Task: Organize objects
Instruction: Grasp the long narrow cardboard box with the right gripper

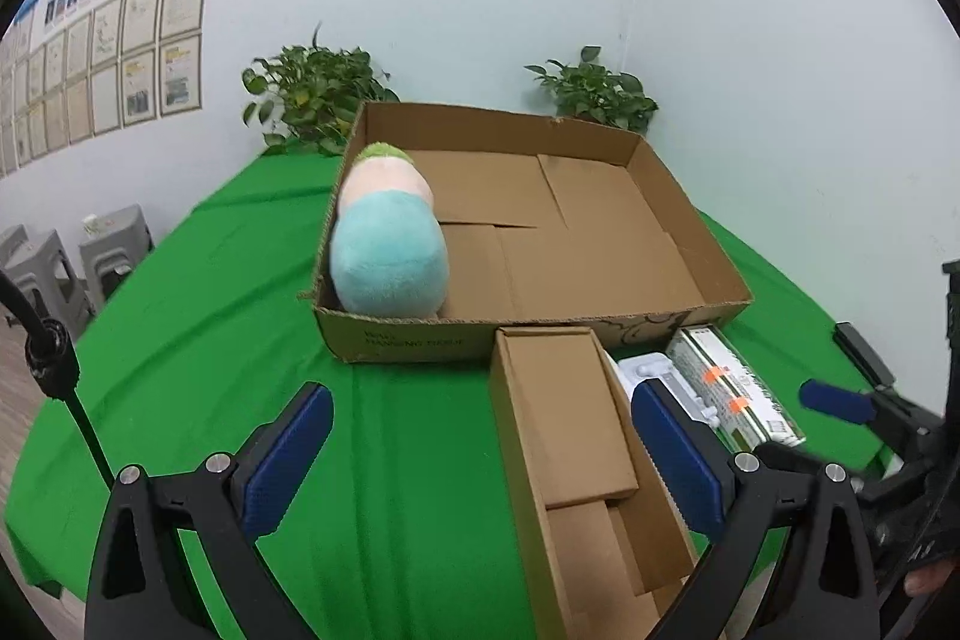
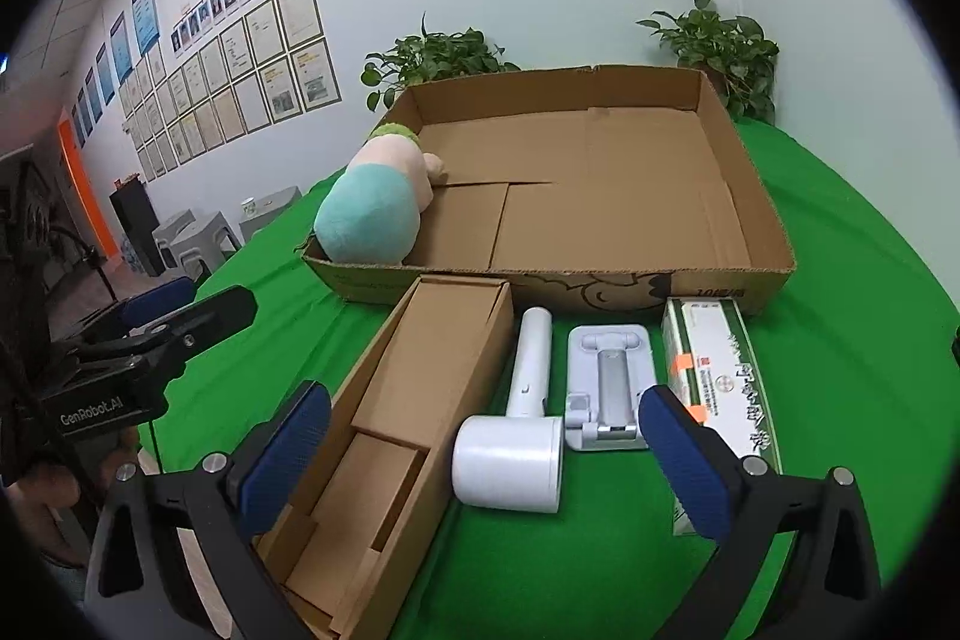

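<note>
Right gripper (image 2: pixel 483 451) jaws wide apart, empty, hovering low over the green worktop (image 2: pixel 870 250). The white hair dryer (image 2: pixel 516 436) lies right between them: round head nearest the jaws, handle running away toward the big tray box (image 2: pixel 774 196), so the long axis is roughly in line with the fingers. Judging by that, a grasp across the head or handle needs little turn, mostly a drop forward.

Left of the dryer, touching or just beside it (cannot tell which), the long open carton (image 2: pixel 414 388) also points its long axis at the tray box. Right of the dryer sit the white folding stand (image 2: pixel 606 382) and then the green-white medicine box (image 2: pixel 720 376), all parallel, all just short of the tray box's near wall.

Left gripper (image 1: pixel 480 460) jaws also apart, empty, held over the long carton's near end, with its right pad at the carton's right wall. The right hand is nearer the dryer, the left nearer the carton.

Farther on, the plush toy (image 2: pixel 372 208) lies inside the tray box along its left wall, rest of that box bare. Potted plants (image 2: pixel 432 58) stand behind the tray box.
</note>
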{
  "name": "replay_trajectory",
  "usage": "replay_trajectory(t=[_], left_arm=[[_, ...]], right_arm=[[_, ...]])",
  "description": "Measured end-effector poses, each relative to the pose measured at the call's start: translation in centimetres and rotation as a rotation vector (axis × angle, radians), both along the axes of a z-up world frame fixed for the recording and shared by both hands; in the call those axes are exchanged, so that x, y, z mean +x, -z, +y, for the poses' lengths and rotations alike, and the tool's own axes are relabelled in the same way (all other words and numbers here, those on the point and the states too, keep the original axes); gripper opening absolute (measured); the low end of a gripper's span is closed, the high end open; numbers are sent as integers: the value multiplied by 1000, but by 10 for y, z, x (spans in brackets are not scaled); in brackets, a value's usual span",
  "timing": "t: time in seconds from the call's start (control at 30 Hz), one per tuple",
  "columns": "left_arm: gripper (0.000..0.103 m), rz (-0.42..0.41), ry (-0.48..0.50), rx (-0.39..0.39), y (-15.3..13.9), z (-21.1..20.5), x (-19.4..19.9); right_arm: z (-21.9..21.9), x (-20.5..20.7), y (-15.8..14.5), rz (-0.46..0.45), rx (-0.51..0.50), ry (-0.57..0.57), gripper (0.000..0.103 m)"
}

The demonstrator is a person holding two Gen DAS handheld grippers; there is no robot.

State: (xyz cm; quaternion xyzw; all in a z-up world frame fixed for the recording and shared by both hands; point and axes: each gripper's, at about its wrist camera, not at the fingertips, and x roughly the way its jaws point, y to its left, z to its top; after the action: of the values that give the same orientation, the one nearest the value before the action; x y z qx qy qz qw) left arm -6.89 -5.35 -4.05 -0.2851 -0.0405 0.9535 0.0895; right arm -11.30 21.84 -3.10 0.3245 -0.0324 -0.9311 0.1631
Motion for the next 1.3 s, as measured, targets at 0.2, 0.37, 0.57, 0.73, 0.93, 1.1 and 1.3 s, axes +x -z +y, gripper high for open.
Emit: replay_trajectory(t=[0.2, 0.37, 0.57, 0.73, 0.93, 1.1, 1.3], left_arm=[[98, -76, 36, -5, 21, 1, -3], [83, -161, 91, -19, 44, 9, -9], [68, -228, 147, -3, 70, 22, -13], [41, -301, 158, 42, 87, 26, -22], [19, -355, 169, 26, 97, 32, -29], [17, -356, 147, 20, 98, 34, -27], [16, -363, 114, -10, 93, 39, -22]], right_arm=[[-12, 13, 23, -64, 41, -45, 102], [-13, 19, 43, -130, 30, -23, 98], [-18, 16, 56, -167, 51, 3, 73], [-26, 5, 60, -185, 74, -12, 52], [-35, 2, 61, -211, 56, -53, 27], [-37, 1, 61, -225, 57, -55, 21], [-41, 2, 60, -234, 80, -58, 23]])
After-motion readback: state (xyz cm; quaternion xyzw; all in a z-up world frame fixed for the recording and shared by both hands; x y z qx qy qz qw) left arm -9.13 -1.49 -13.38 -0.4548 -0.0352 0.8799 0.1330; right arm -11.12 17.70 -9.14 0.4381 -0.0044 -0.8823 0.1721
